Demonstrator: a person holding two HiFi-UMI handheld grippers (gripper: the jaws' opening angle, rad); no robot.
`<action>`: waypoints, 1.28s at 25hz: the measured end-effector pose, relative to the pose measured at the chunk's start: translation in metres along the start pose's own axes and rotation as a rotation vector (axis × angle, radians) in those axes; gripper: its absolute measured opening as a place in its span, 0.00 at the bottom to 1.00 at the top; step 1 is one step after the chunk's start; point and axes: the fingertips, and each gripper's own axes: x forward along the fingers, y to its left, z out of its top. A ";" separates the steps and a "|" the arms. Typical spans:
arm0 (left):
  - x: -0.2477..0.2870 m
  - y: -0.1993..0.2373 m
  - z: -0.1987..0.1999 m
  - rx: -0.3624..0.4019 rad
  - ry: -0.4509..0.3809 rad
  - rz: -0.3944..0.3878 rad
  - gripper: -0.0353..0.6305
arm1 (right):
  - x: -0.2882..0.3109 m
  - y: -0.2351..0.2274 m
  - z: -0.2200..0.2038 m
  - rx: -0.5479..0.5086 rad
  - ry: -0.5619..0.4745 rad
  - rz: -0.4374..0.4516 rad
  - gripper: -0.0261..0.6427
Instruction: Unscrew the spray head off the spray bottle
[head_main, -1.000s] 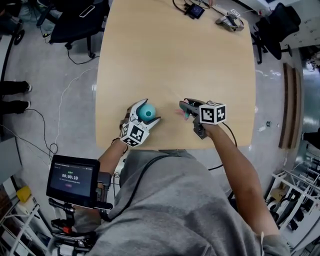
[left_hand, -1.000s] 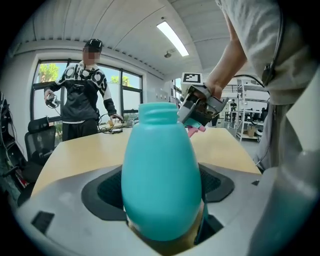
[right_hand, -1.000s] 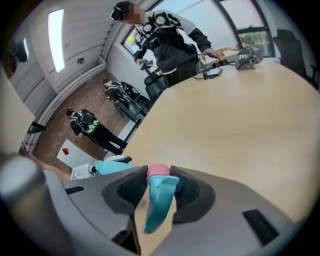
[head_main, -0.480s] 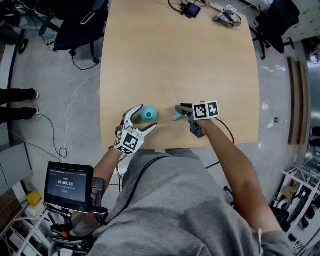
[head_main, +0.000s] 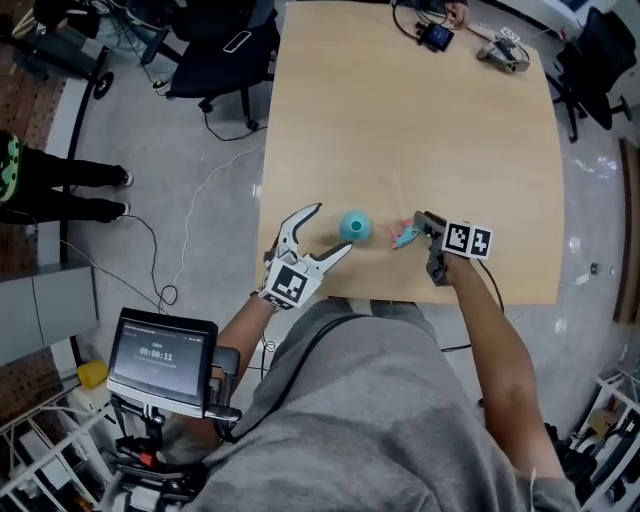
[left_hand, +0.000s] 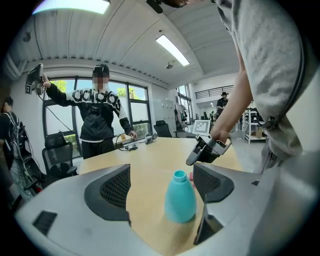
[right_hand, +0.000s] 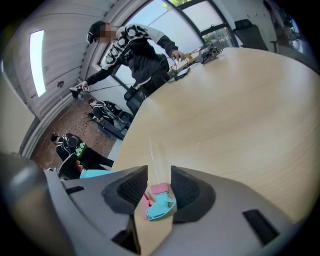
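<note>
A teal spray bottle (head_main: 354, 226) (left_hand: 180, 197) stands upright on the wooden table (head_main: 420, 130), its neck bare. My left gripper (head_main: 328, 232) (left_hand: 161, 187) is open. Its jaws sit just short of the bottle, on the near side, and touch nothing. To the bottle's right, my right gripper (head_main: 415, 232) (right_hand: 155, 187) is shut on the spray head (head_main: 405, 238) (right_hand: 160, 205). The spray head is teal with pink parts, and its thin clear tube (right_hand: 151, 152) points away from the jaws. The right gripper (left_hand: 207, 150) also shows beyond the bottle in the left gripper view.
Small devices with cables (head_main: 438, 36) (head_main: 505, 52) lie at the table's far end. A person (left_hand: 100, 115) stands there, one hand on the table. A black office chair (head_main: 225, 50) is beside the far left corner. The table's near edge runs just under both grippers.
My left gripper, which stood around the bottle, has drawn back toward me, and the bottle stands free. The right gripper still holds the spray head beside it. The head view has shifted.
</note>
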 end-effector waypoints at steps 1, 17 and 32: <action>-0.007 0.006 0.008 0.006 -0.019 0.015 0.63 | -0.004 0.003 0.002 0.009 -0.033 0.002 0.25; -0.105 0.078 0.184 -0.095 -0.344 0.124 0.06 | -0.198 0.233 0.122 -0.504 -0.673 0.188 0.05; -0.154 0.078 0.277 -0.128 -0.430 0.015 0.06 | -0.291 0.342 0.106 -0.990 -0.791 0.060 0.05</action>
